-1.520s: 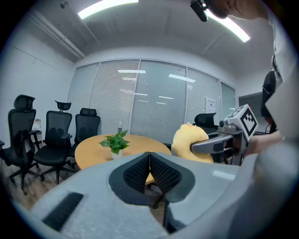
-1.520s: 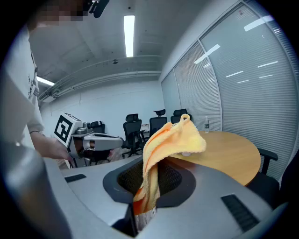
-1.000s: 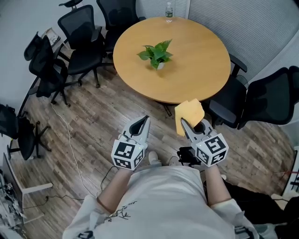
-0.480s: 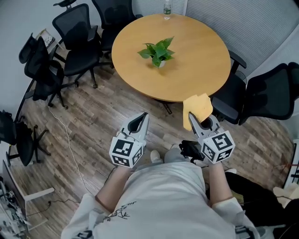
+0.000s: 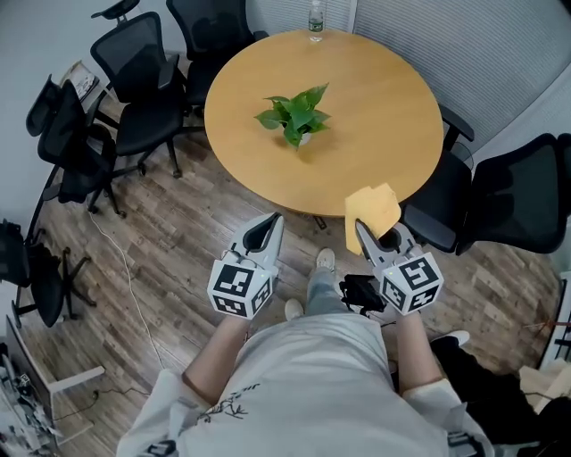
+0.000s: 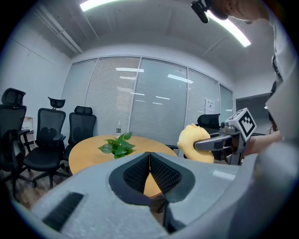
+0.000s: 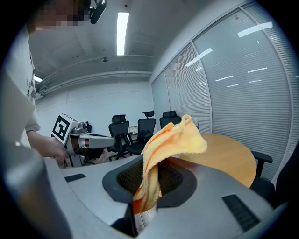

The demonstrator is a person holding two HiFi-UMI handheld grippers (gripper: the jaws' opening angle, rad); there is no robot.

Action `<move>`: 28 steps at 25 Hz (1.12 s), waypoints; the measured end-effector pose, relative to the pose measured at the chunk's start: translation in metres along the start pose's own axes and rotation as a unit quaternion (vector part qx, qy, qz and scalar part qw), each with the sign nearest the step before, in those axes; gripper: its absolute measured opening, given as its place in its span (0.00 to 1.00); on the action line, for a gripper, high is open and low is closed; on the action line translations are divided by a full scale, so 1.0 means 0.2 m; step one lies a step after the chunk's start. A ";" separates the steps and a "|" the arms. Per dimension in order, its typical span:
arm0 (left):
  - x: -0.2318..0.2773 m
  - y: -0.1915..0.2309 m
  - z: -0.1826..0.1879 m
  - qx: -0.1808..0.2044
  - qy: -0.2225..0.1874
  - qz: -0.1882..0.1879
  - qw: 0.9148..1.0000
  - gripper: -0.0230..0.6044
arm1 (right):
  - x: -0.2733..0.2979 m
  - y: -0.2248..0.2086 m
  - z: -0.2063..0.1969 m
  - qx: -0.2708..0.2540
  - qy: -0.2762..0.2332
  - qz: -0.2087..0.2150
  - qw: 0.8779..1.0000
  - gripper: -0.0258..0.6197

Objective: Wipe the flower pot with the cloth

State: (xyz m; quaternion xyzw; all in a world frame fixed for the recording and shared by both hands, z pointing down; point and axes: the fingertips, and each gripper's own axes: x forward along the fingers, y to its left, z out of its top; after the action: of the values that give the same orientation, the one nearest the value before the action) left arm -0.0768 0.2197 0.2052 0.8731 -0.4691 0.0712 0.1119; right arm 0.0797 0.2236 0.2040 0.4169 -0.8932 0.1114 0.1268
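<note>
A small white flower pot [image 5: 302, 137] with a leafy green plant [image 5: 293, 114] stands near the middle of the round wooden table [image 5: 375, 98]; the plant [image 6: 118, 144] also shows in the left gripper view. My right gripper [image 5: 359, 231] is shut on a yellow cloth [image 5: 372, 212], which sticks up from the jaws [image 7: 174, 142] just short of the table's near edge. My left gripper [image 5: 270, 224] is shut and empty, over the floor in front of the table. Both grippers are well short of the pot.
Black office chairs stand left of the table [image 5: 141, 98] and at its right [image 5: 517, 196]. A water bottle [image 5: 315, 20] stands at the table's far edge. A cable [image 5: 125, 268] lies on the wood floor. The person's feet [image 5: 325, 261] show below the grippers.
The person has walked toward the table, so both grippers now sit closer to its near edge. The cloth stays clamped in the right gripper; the left stays shut.
</note>
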 end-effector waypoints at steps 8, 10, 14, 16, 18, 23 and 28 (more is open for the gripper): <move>0.36 0.19 0.15 0.002 -0.011 0.019 1.000 0.05 | 0.30 -0.38 0.19 -0.016 -0.001 0.016 1.000 0.13; 0.44 0.24 0.18 0.001 -0.014 0.024 1.000 0.05 | 0.37 -0.45 0.22 -0.019 0.002 0.022 1.000 0.13; 0.56 0.29 0.21 -0.009 -0.015 0.034 0.999 0.05 | 0.49 -0.57 0.27 -0.023 0.008 0.036 0.999 0.13; 0.63 0.31 0.21 -0.015 -0.014 0.041 0.999 0.05 | 0.54 -0.63 0.28 -0.025 0.010 0.043 0.999 0.13; 0.68 0.33 0.20 -0.021 -0.011 0.047 0.999 0.05 | 0.58 -0.68 0.27 -0.024 0.014 0.050 0.998 0.13; 0.75 0.36 0.22 -0.021 -0.007 0.061 0.998 0.06 | 0.65 -0.76 0.27 -0.025 0.025 0.061 0.997 0.13; 0.79 0.39 0.18 -0.026 0.007 0.062 0.998 0.05 | 0.70 -0.79 0.25 -0.020 0.031 0.066 0.997 0.13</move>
State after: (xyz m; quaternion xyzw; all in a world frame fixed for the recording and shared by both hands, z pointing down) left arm -0.0547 0.0413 0.2167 0.8385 -0.5236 0.0718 0.1326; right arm 0.1089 0.0083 0.2169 0.3506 -0.9165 0.1146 0.1547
